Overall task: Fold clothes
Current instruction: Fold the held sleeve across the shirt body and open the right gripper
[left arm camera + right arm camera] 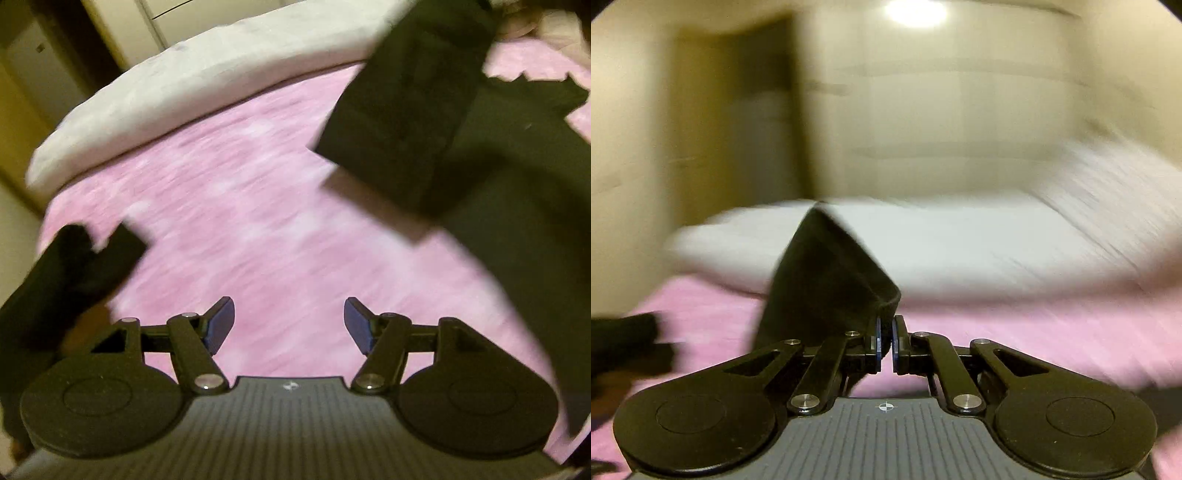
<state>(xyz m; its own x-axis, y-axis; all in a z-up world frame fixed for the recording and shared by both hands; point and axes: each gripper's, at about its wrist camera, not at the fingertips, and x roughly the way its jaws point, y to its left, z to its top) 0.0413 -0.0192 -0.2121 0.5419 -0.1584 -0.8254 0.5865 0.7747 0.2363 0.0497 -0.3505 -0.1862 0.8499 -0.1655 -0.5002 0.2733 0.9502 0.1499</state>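
A dark garment [498, 192] hangs at the right of the left wrist view above the pink bed cover [258, 221]. My left gripper [289, 325] is open and empty over the pink cover, with its blue pads [221, 325] wide apart. My right gripper [885, 349] is shut on a fold of the dark garment [827, 280], which rises in a peak ahead of the fingers. The right gripper's black body [406, 103] shows at the upper right of the left wrist view, holding the cloth up. Both views are motion-blurred.
A white duvet or pillow [184, 85] lies along the far side of the bed and shows in the right wrist view [960, 247]. A dark object [74, 284] sits at the left edge. Beige walls and a door [738, 110] stand behind.
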